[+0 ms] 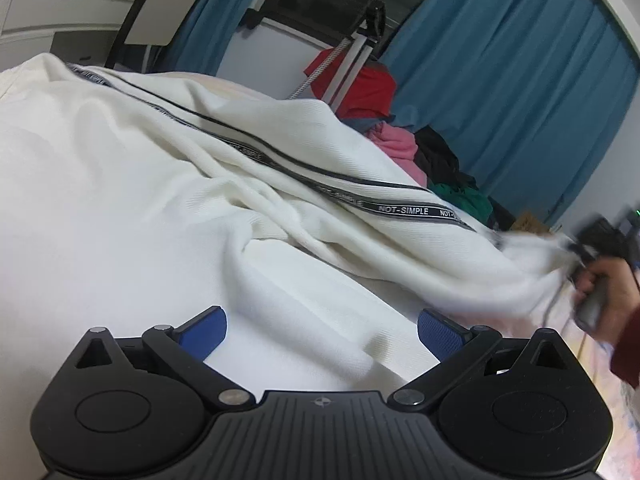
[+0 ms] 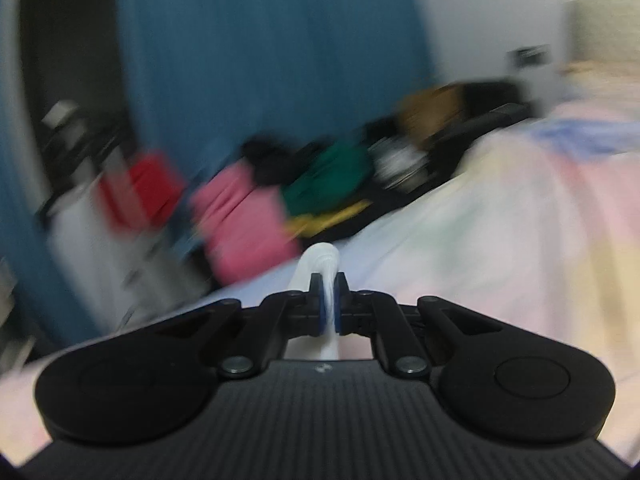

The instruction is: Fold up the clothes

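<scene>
A white garment (image 1: 160, 200) with a black "NOT-SIMPLE" stripe (image 1: 404, 209) lies spread over the bed and fills the left wrist view. My left gripper (image 1: 322, 330) is open, its blue pads wide apart just above the white cloth, holding nothing. My right gripper (image 2: 329, 304) is shut on a thin fold of the white garment (image 2: 320, 258). In the left wrist view the right gripper (image 1: 588, 256) shows at the far right, held by a hand, pulling the garment's edge. The right wrist view is motion-blurred.
A heap of red, pink, black and green clothes (image 1: 404, 140) lies beyond the garment, also in the right wrist view (image 2: 248, 212). Blue curtains (image 1: 520, 80) hang behind. A tripod (image 1: 360, 52) and a chair (image 1: 160, 12) stand at the back. The pastel bedsheet (image 2: 520, 220) extends right.
</scene>
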`<state>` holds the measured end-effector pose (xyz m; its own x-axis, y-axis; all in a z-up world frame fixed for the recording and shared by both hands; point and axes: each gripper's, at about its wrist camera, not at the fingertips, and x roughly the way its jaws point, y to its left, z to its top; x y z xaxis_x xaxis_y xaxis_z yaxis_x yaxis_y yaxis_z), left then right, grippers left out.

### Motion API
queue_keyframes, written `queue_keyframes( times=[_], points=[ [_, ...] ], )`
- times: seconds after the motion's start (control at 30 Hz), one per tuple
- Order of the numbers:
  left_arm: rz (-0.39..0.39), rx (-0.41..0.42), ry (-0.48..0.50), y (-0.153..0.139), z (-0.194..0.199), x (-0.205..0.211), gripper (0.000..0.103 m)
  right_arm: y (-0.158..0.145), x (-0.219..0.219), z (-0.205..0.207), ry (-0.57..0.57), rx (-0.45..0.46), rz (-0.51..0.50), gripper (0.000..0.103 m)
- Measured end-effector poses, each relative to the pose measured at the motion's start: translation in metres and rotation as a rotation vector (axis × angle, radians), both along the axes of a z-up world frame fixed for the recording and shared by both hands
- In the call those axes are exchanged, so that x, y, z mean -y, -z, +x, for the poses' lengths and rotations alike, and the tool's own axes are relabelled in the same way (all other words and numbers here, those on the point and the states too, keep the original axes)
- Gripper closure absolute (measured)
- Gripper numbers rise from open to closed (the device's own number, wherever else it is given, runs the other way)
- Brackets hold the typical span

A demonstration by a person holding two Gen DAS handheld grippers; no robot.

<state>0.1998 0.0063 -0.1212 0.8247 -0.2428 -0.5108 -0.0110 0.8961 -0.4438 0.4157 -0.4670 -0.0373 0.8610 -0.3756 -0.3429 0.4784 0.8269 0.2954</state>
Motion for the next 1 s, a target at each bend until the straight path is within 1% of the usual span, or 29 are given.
queue_keyframes(
  times=[0.1,0.13,0.23,0.37,0.4,0.47,0.53,0.67,0.7,0.77,0.8,0.87,0.93,1.0],
  points=[
    [0.018,0.003,-0.004,-0.002,-0.003,0.000,0.001,0.000,0.052,-0.040,0.213,0.029,0.008,0.096],
    [0.028,0.006,-0.004,-0.003,-0.003,0.001,0.001,0.008,0.066,-0.053,0.257,0.018,0.014,0.096],
    [0.055,0.005,0.006,-0.003,-0.004,0.004,0.001,0.042,0.091,-0.081,0.276,-0.031,0.065,0.096],
    [0.091,0.009,0.016,-0.004,-0.008,0.008,0.001,0.094,0.096,-0.106,0.289,-0.095,0.169,0.096],
    [0.103,0.013,0.020,-0.005,-0.009,0.009,0.001,0.105,0.096,-0.109,0.292,-0.091,0.192,0.096],
    [0.123,0.022,0.026,-0.007,-0.013,0.011,0.001,0.113,0.093,-0.112,0.295,-0.083,0.230,0.096],
    [0.143,0.031,0.038,-0.008,-0.014,0.014,0.001,0.107,0.092,-0.117,0.293,-0.048,0.251,0.096],
    [0.180,0.065,0.045,-0.017,-0.018,0.020,0.001,0.080,0.097,-0.137,0.267,0.041,0.266,0.097],
    [0.179,0.069,0.047,-0.019,-0.020,0.021,0.001,0.073,0.099,-0.144,0.262,0.059,0.267,0.098],
    [0.174,0.079,0.052,-0.025,-0.022,0.022,0.001,0.066,0.101,-0.153,0.275,0.066,0.246,0.098],
    [0.173,0.085,0.052,-0.027,-0.025,0.022,0.001,0.065,0.103,-0.158,0.290,0.059,0.241,0.098],
    [0.173,0.090,0.057,-0.031,-0.029,0.020,0.001,0.072,0.108,-0.164,0.308,0.016,0.234,0.097],
    [0.173,0.093,0.066,-0.033,-0.032,0.022,0.001,0.086,0.112,-0.162,0.292,-0.076,0.228,0.097],
    [0.181,0.093,0.073,-0.035,-0.034,0.024,0.001,0.092,0.113,-0.164,0.273,-0.130,0.242,0.092]
  ],
)
